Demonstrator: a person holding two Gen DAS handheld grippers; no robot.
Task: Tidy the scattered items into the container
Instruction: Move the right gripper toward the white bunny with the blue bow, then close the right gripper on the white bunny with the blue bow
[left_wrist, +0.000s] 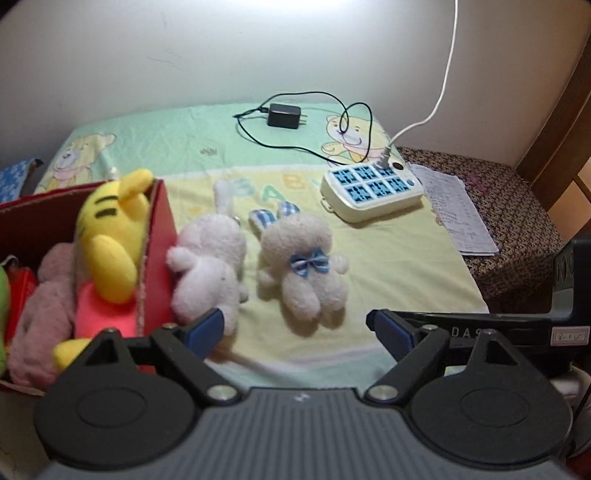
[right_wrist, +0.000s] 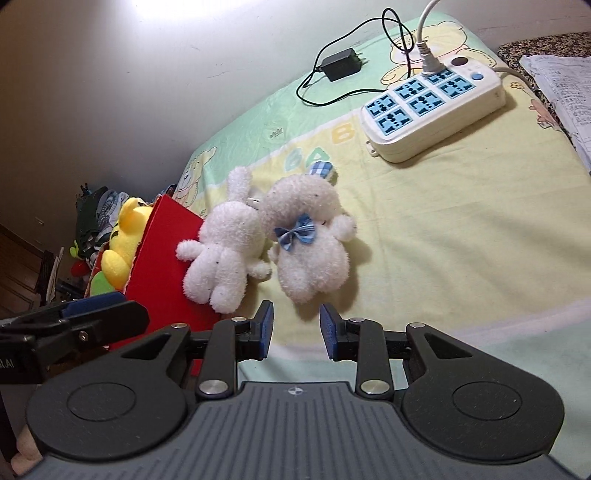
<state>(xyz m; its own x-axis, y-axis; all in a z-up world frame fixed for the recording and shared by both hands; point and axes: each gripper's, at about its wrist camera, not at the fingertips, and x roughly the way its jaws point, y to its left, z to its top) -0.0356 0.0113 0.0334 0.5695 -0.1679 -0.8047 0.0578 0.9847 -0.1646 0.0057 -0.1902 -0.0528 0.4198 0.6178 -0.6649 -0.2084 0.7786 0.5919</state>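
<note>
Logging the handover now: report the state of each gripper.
Left gripper: open wide, holding nothing.
Right gripper: narrowly open, holding nothing.

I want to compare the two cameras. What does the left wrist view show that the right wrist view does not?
Only the left wrist view: the pink plush inside the red box.
Only the right wrist view: the clutter behind the box.
Both: the two white bunnies, plain and bow-tied, the yellow plush, power strip and black charger.

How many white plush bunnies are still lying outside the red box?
2: a plain white bunny leaning against the red box, and a bow-tie bunny beside it on the blanket.
</note>
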